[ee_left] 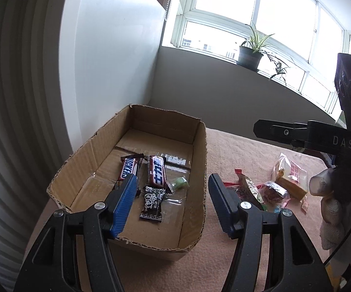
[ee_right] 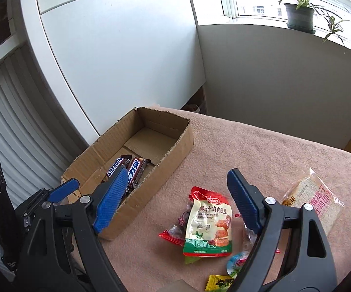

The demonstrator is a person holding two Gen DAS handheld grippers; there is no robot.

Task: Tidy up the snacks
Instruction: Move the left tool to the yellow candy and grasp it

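An open cardboard box (ee_left: 197, 146) (ee_right: 175, 150) stands on a pink cloth. It holds two Snickers bars (ee_left: 157, 174) (ee_right: 136, 170), a dark candy packet (ee_left: 152, 205) and a green sweet in clear wrap (ee_left: 180, 183). My left gripper (ee_left: 173, 194) is open and empty above the box's near right part. My right gripper (ee_right: 175, 202) is open and empty above a loose snack pile: a chicken snack pouch (ee_right: 209, 226), a wrapped bread slice (ee_right: 314, 199) (ee_left: 291, 177), red wrappers (ee_right: 170, 234) and small candies (ee_right: 220, 283). The right gripper also shows in the left wrist view (ee_left: 257, 126).
A white cabinet (ee_right: 117, 56) stands behind the box. A potted plant (ee_left: 250, 53) sits on the windowsill. Slatted shutters (ee_left: 10, 121) run along the left. The cloth (ee_right: 260, 150) stretches bare behind the pile.
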